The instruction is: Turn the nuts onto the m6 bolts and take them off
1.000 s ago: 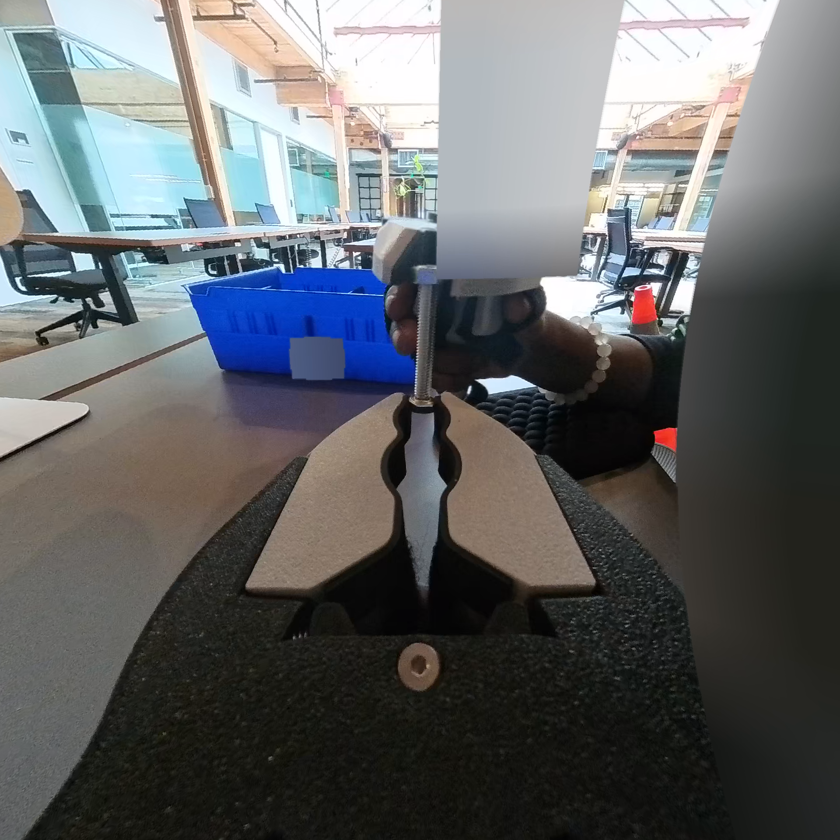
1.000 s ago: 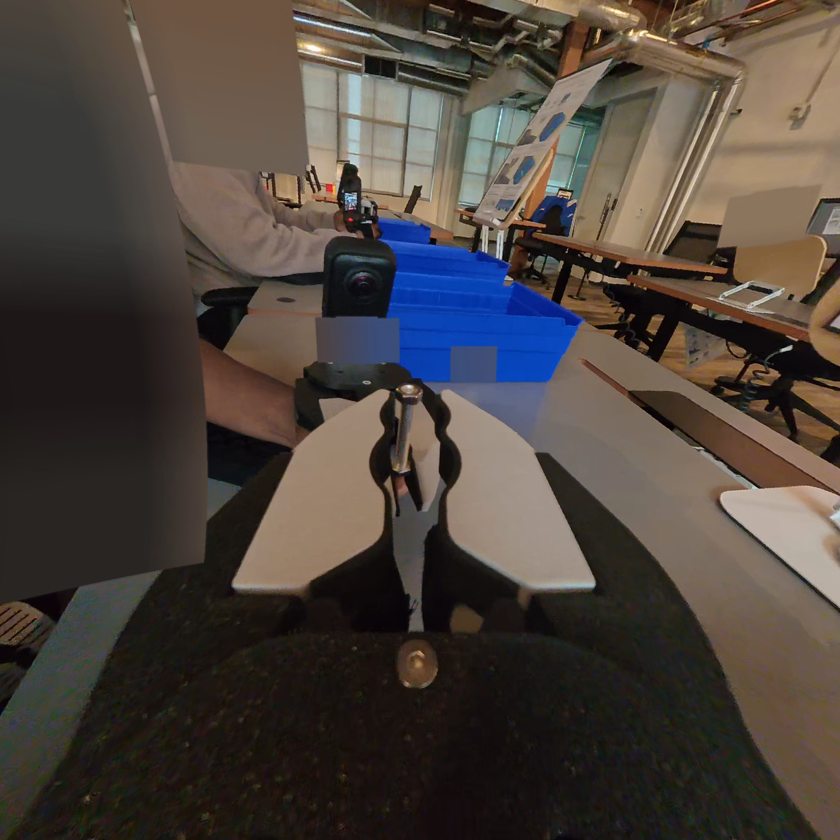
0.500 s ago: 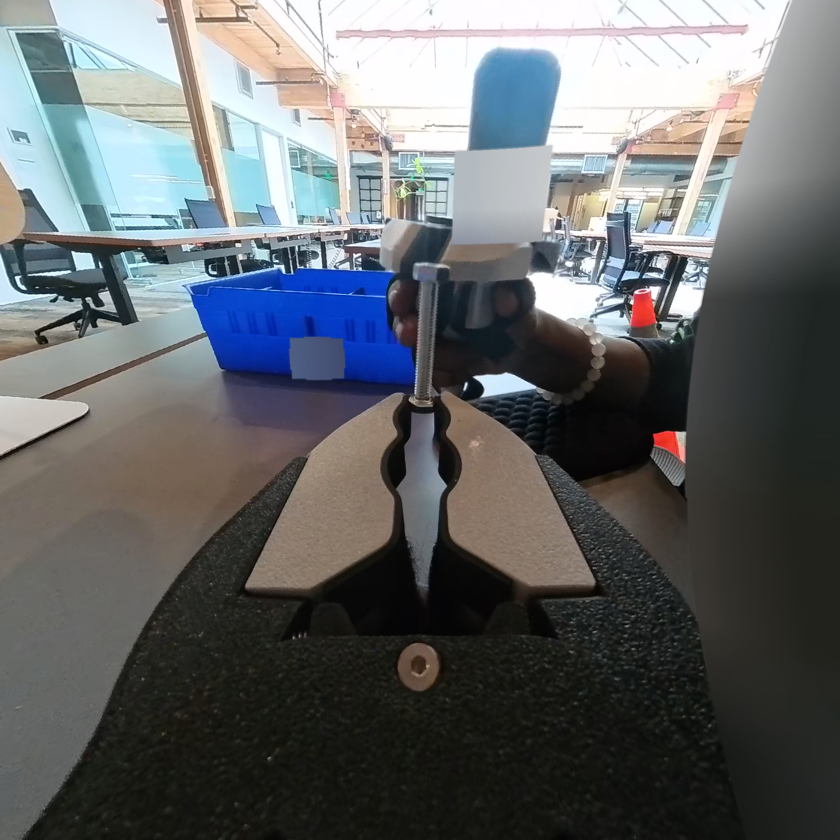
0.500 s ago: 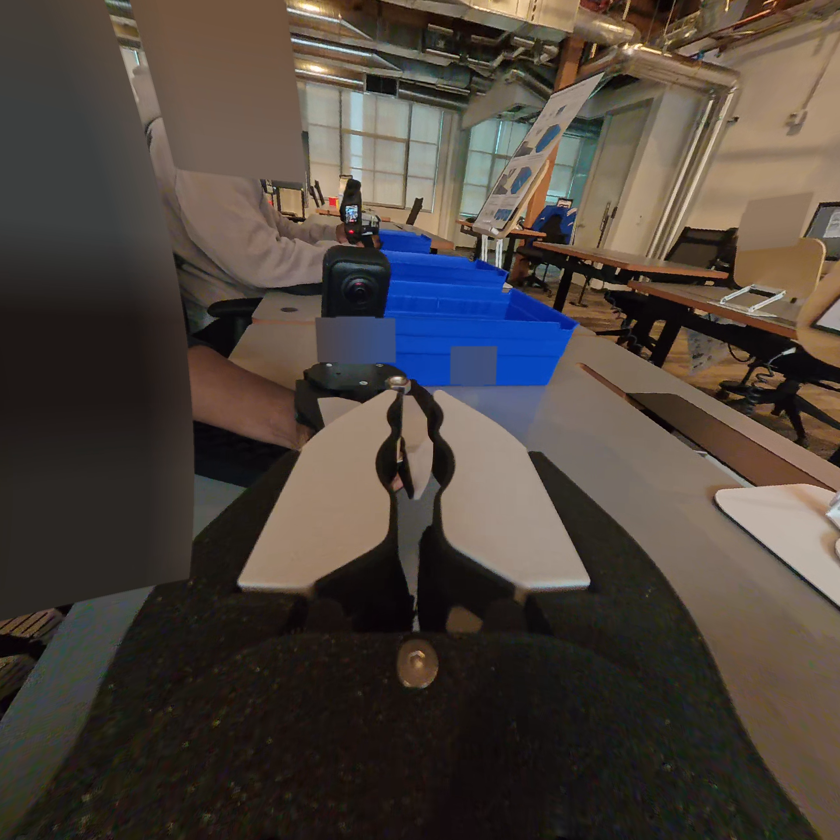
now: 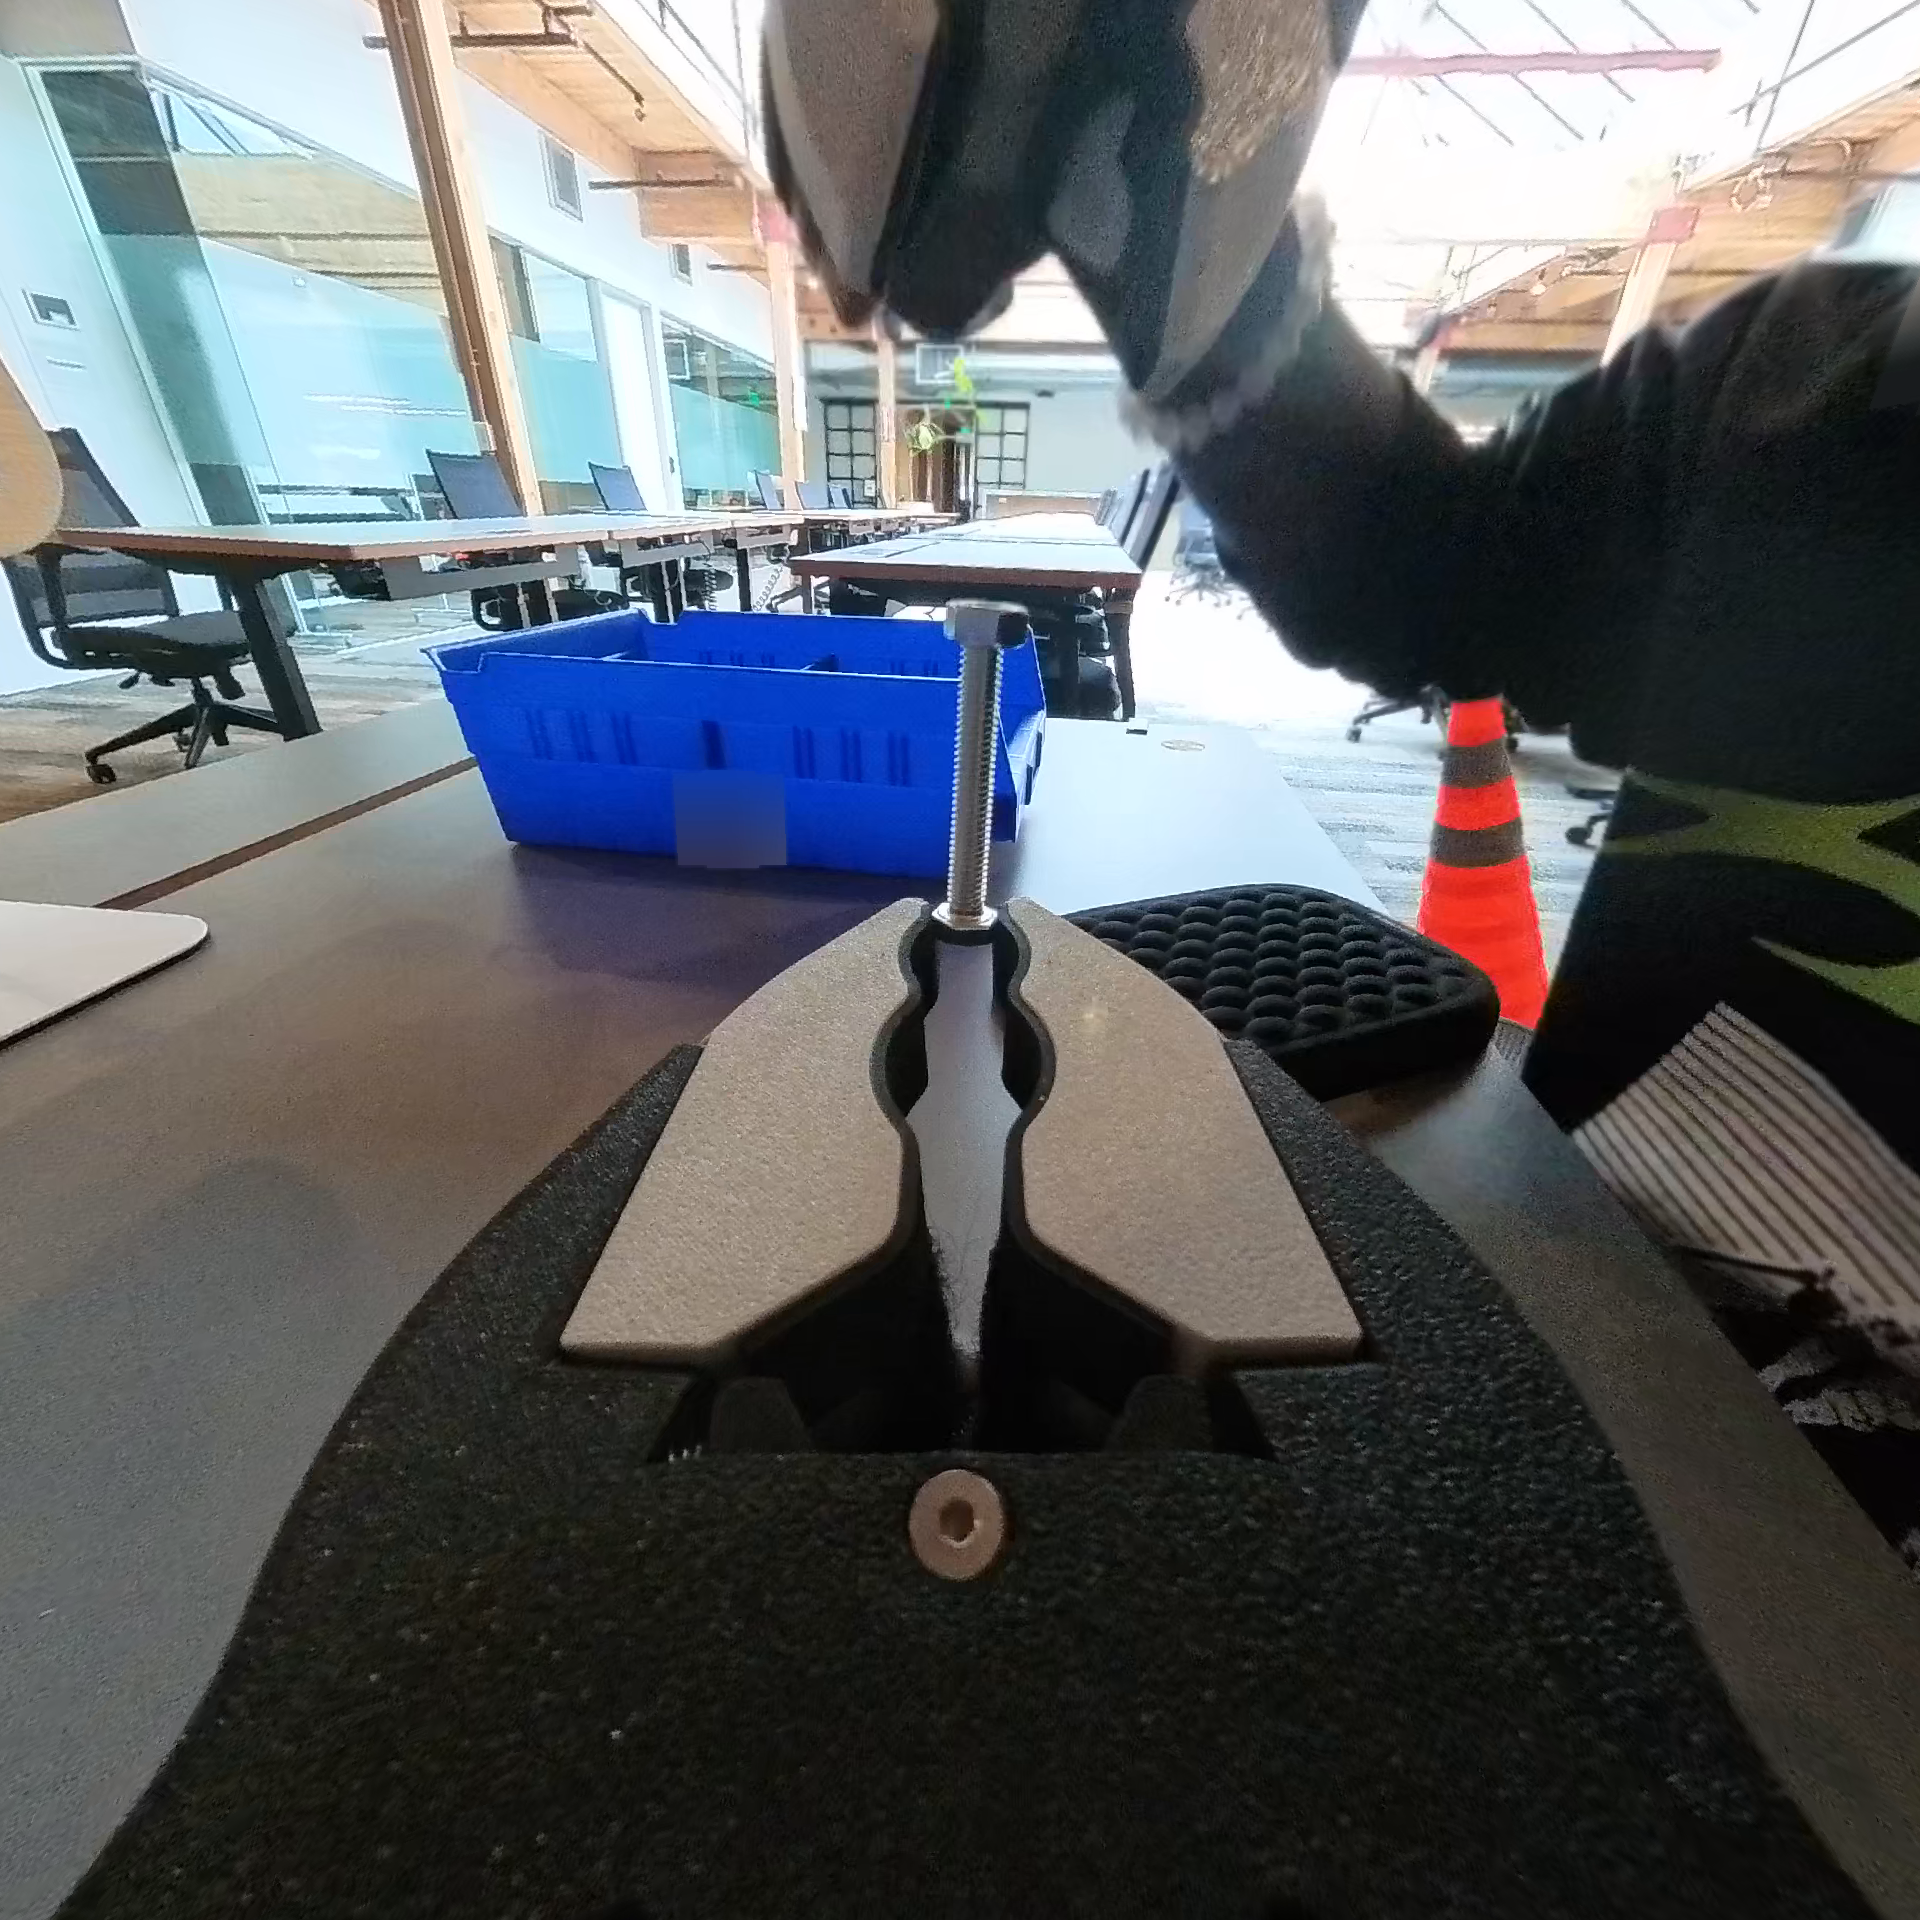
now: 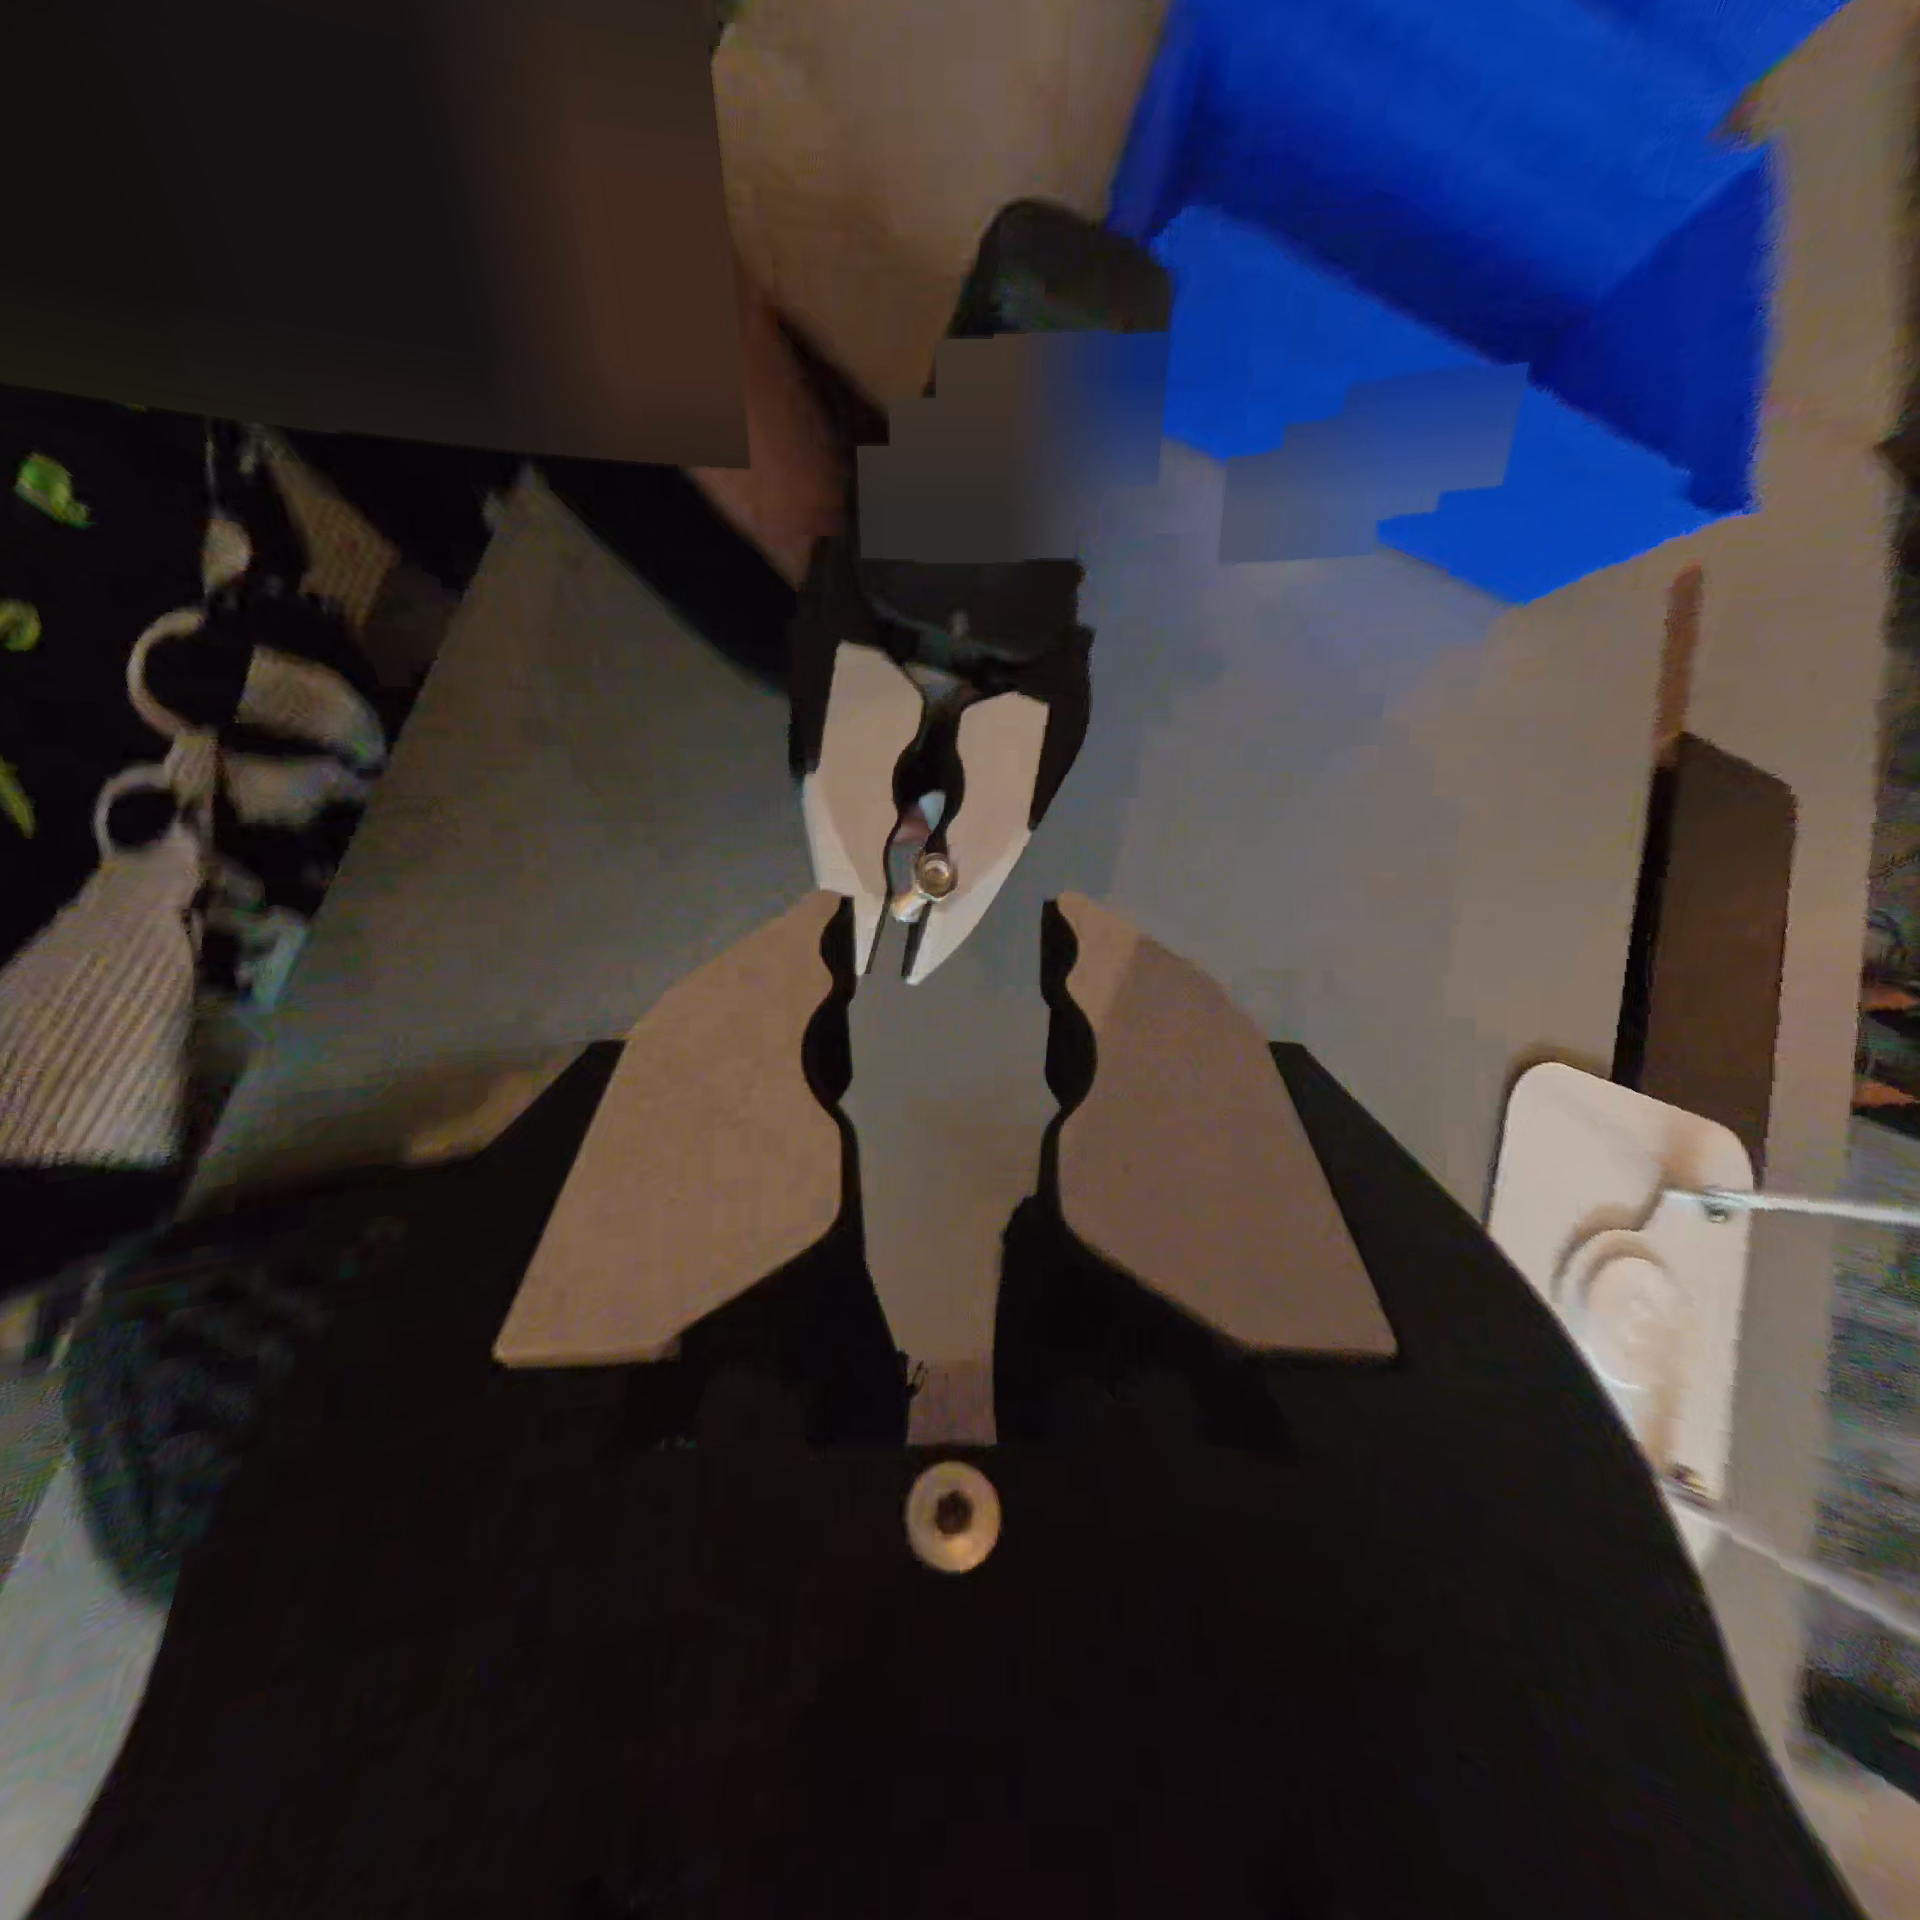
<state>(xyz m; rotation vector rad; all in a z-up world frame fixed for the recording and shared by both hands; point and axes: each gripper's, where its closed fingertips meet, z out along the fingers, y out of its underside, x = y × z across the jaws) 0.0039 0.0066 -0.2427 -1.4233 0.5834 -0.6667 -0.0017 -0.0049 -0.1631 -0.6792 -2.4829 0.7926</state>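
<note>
In the left wrist view my left gripper (image 5: 966, 920) is shut on a silver nut (image 5: 964, 914) at its fingertips. A long threaded bolt (image 5: 977, 769) stands upright out of the nut, its hex head on top. My right gripper (image 5: 1039, 156) hangs blurred above the bolt, apart from it. In the right wrist view my right gripper (image 6: 940, 914) is open and empty. It looks down on the left gripper (image 6: 925, 821) and the bolt's head (image 6: 935, 876).
A blue bin (image 5: 727, 748) stands on the grey table (image 5: 312, 1039) behind the bolt. A black dimpled pad (image 5: 1299, 977) lies to the right, with an orange cone (image 5: 1475, 831) beyond it. A white pad (image 6: 1621, 1247) lies at the right. The person's dark sleeve (image 5: 1558, 520) crosses the upper right. The left gripper's tips are roughly 8 cm from the right gripper's.
My right gripper has let go of the bolt's head, opened, risen above it and tipped to look down. My left gripper holds the nut and bolt still.
</note>
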